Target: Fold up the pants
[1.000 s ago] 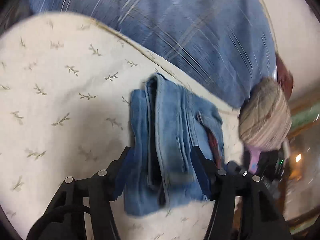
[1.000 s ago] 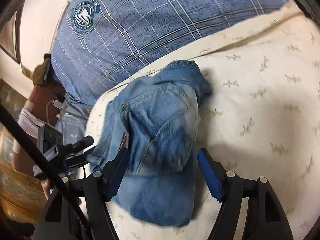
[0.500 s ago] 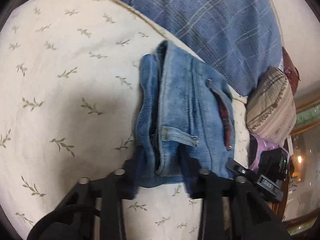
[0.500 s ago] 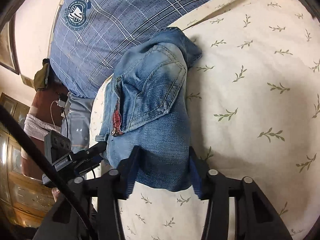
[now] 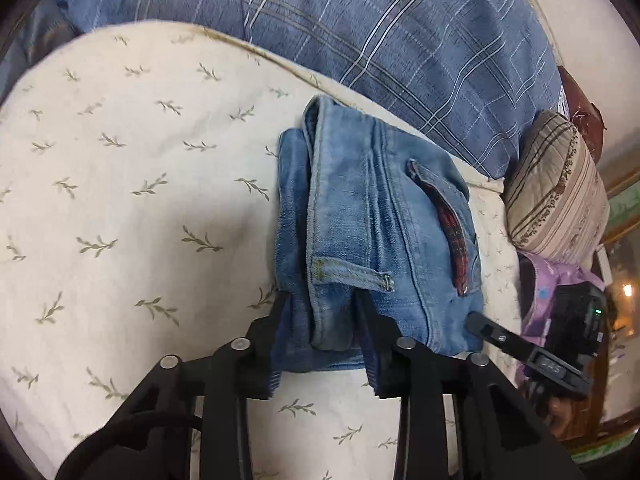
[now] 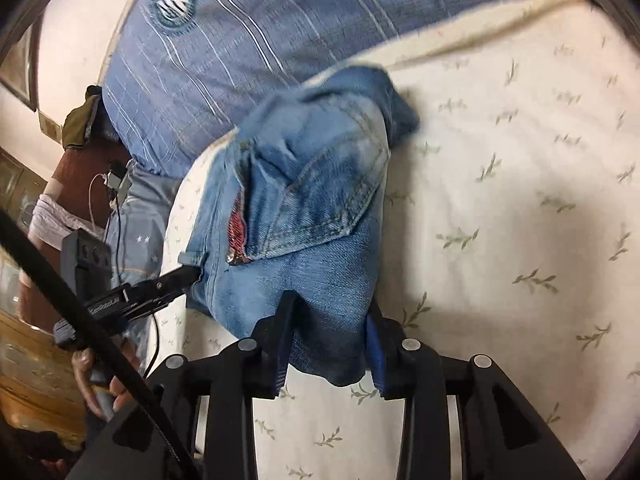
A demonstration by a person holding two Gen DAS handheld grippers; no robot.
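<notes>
Denim fills both grippers. The left gripper (image 5: 322, 320) clamps the near end of the folded jeans (image 5: 372, 232), its pads pressed on a thick roll of cloth at the waistband edge; its jaws are easing open slightly, yet the fabric between them is still pinched. The right gripper (image 6: 330, 328) grips the near end of the jeans (image 6: 312, 208) too, both blue pads against the bunched denim, which hangs a little below them.

Jeans lie as a compact folded bundle on the cream sheet (image 5: 120, 200) with its leaf print, close to that sheet's edge nearest the blue plaid pillow (image 5: 380, 32). The bundle's long axis runs from the grippers away toward the pillow, far end just short of it. In the left view a belt loop (image 5: 352, 274) crosses the near part and a pocket slit with red plaid lining (image 5: 454, 236) opens on the side toward the right gripper's finger (image 5: 496, 336). In the right view a back pocket (image 6: 320, 200) faces up, its point toward the gripper, the red lining (image 6: 237, 236) beside it. Nothing can be seen inside either pocket.

A striped cushion (image 5: 556, 184) lies beyond the sheet's edge, beside the pillow. A hand (image 6: 100, 380) holds the left gripper's handle.
</notes>
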